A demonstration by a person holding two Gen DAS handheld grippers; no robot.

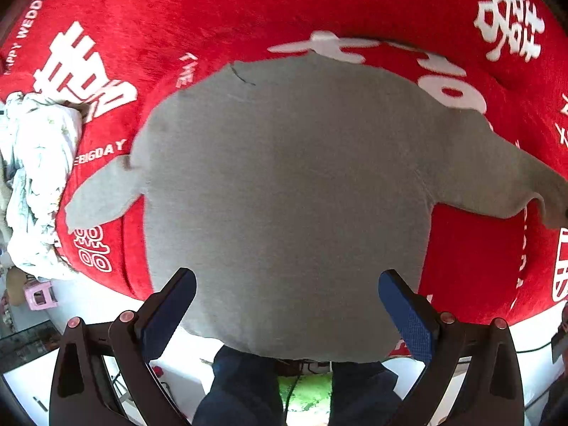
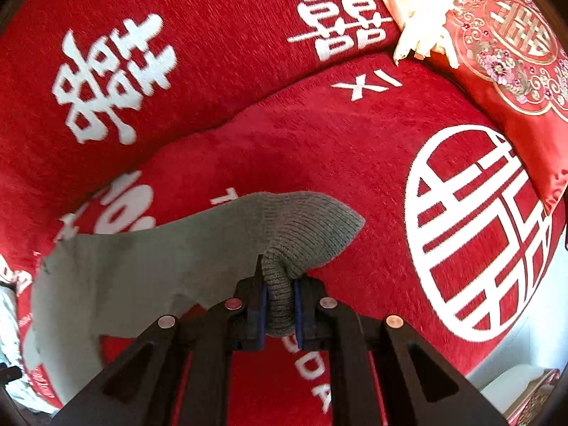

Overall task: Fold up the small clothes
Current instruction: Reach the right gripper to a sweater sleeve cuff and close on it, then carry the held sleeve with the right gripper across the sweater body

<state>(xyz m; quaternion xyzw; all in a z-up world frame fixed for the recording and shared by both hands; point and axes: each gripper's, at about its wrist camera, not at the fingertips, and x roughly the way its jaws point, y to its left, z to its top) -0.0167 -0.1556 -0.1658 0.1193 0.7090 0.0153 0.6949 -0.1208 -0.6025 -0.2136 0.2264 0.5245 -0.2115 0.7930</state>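
A small grey long-sleeved top (image 1: 284, 191) lies spread flat on a red sofa cover (image 1: 198, 17), sleeves out to both sides. My left gripper (image 1: 287, 298) is open and empty, hovering over the garment's near hem. My right gripper (image 2: 280, 298) is shut on the ribbed cuff (image 2: 305, 227) of the grey top's sleeve (image 2: 142, 262), lifting it slightly off the red cover (image 2: 319, 142).
A crumpled pile of white clothes (image 1: 39, 184) lies at the left end of the sofa. A red embroidered cushion (image 2: 511, 60) and cream fabric (image 2: 419, 10) sit at the right end. The person's legs (image 1: 241, 390) and a pink stool (image 1: 39, 294) show below the sofa edge.
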